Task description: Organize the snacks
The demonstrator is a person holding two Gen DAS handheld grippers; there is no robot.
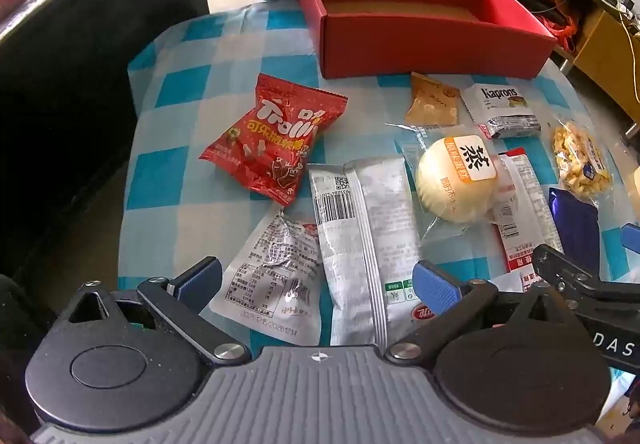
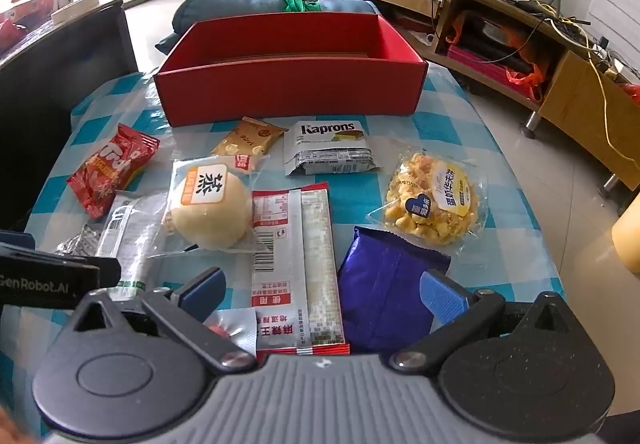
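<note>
Snacks lie loose on the counter (image 2: 500,148) just before the red box (image 2: 288,84) (box empty). Left tool (image 1: 316,280) and right tool (image 2: 320,286) gape wide, holding nothing, over the packets.

A red box (image 2: 288,88) sits at upper centre on a blue-and-white checked cloth (image 2: 516,180). Below it lie a red Trolli bag (image 1: 276,140), a white Kaprons packet (image 2: 328,148), a deep-blue pouch (image 2: 384,284), a silver wrapper (image 1: 360,236) and a pale cream bun (image 2: 212,204) with an orange-and-white label.
</note>
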